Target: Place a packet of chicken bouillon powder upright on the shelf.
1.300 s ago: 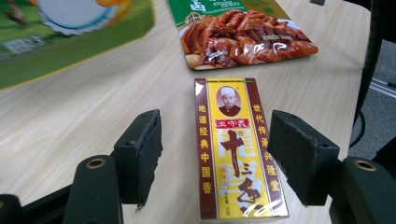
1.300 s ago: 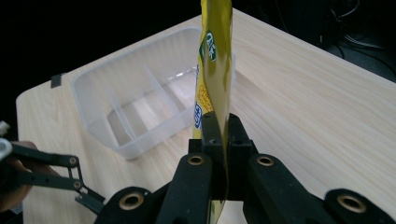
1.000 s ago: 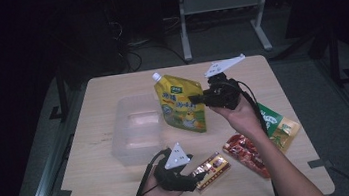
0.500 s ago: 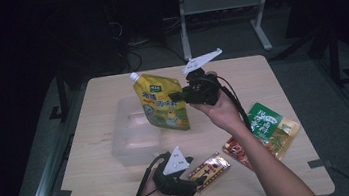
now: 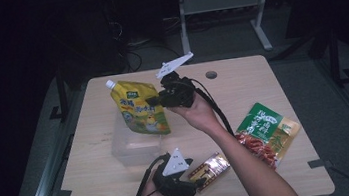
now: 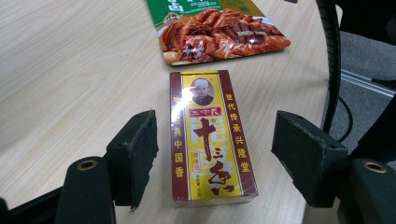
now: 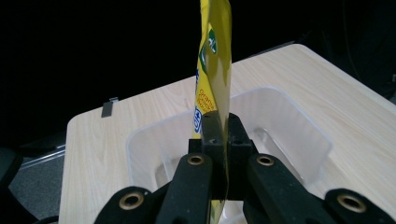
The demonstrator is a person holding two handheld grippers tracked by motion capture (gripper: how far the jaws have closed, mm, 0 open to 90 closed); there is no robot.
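A yellow spouted pouch (image 5: 140, 113) hangs upright in the air, and my right gripper (image 5: 155, 101) is shut on its right edge. In the right gripper view the pouch (image 7: 212, 70) is pinched edge-on between the closed jaws of my right gripper (image 7: 219, 140), above a clear plastic container (image 7: 299, 121). Near the table's front edge my left gripper (image 5: 200, 181) lies low by a yellow and red box (image 5: 211, 168). In the left gripper view the box (image 6: 208, 140) lies flat between the open jaws of my left gripper (image 6: 215, 154), and the pads stand clear of it.
The clear container (image 5: 123, 152) sits on the left half of the wooden table (image 5: 240, 77). A green snack packet (image 5: 266, 127) and a red one (image 5: 256, 146) lie at the right. The red packet (image 6: 219, 32) lies just beyond the box. A cable (image 6: 331, 70) trails off the table edge.
My right gripper has carried the yellow pouch leftward, from the table's middle to above the clear container. The left gripper has stayed by the box.
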